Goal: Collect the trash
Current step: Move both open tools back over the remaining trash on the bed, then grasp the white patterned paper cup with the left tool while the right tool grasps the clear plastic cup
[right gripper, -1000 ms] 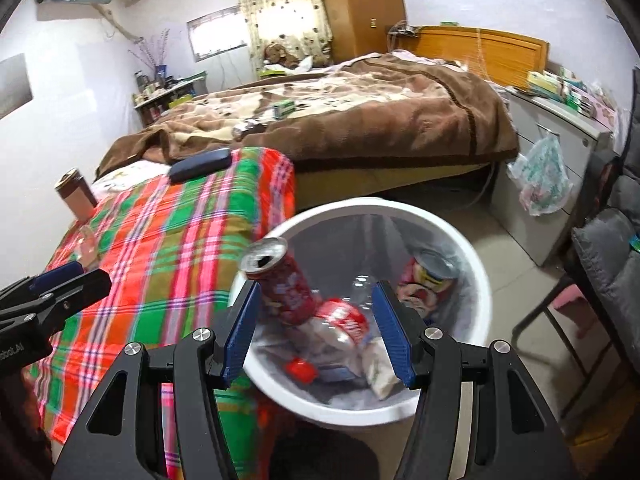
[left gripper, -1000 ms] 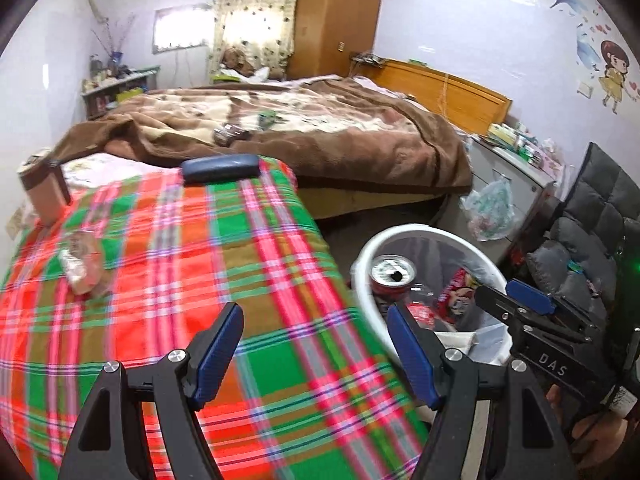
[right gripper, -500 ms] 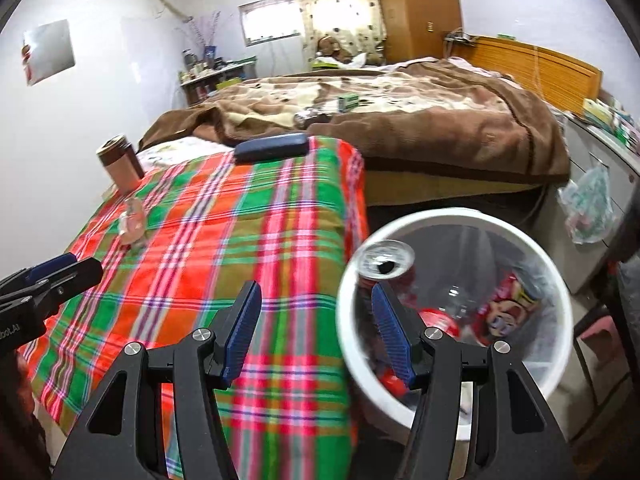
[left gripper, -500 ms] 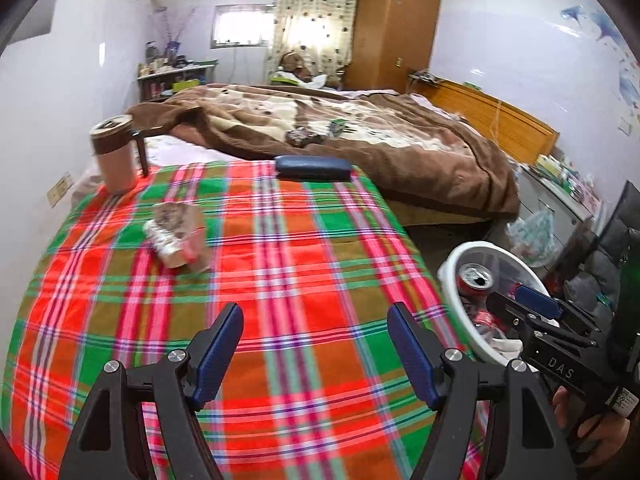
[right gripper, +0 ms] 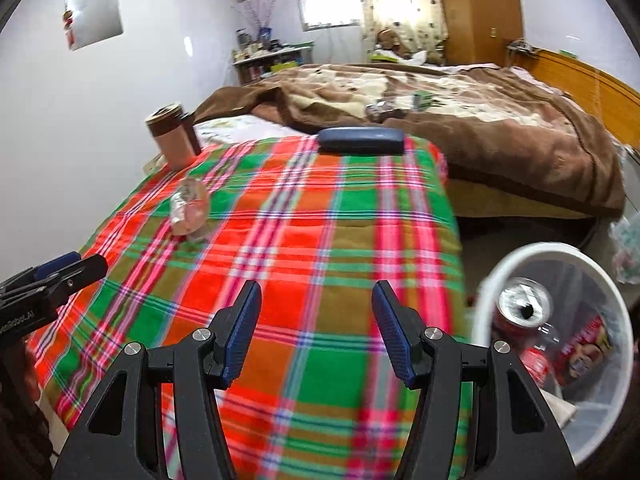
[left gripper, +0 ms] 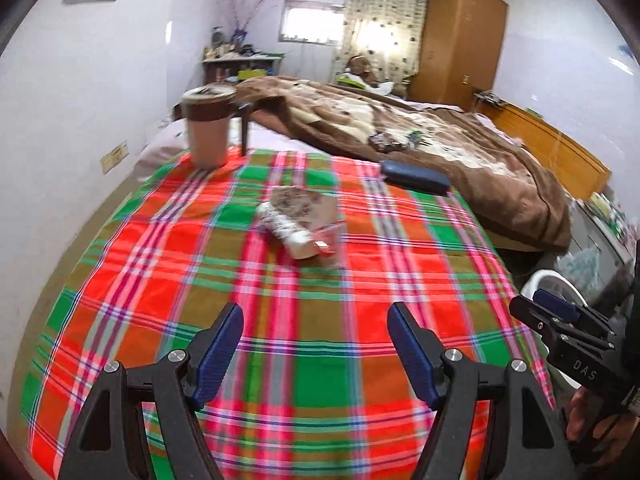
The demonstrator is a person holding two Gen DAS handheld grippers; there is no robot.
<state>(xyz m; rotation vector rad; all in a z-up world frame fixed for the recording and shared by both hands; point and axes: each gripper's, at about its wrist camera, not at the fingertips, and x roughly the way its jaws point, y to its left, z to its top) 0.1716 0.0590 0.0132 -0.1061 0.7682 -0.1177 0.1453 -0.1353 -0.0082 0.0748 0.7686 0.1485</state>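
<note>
While tilted down over the plaid cloth [left gripper: 304,376], each hand-held gripper, left [left gripper: 316,344] and right [right gripper: 316,328], gapes empty.

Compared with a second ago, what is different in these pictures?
Both grippers swung away from the white bin toward the plaid blanket. The left gripper now faces the crumpled wrapper; the right gripper hangs over bare blanket. Nothing was grabbed or released: both jaws stayed open and empty. Cup, dark case and binned cans unmoved.

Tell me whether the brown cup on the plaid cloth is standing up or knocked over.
Standing up. The brown cup sits on its base at the far corner of the plaid cloth, lid on top, in both views.
</note>
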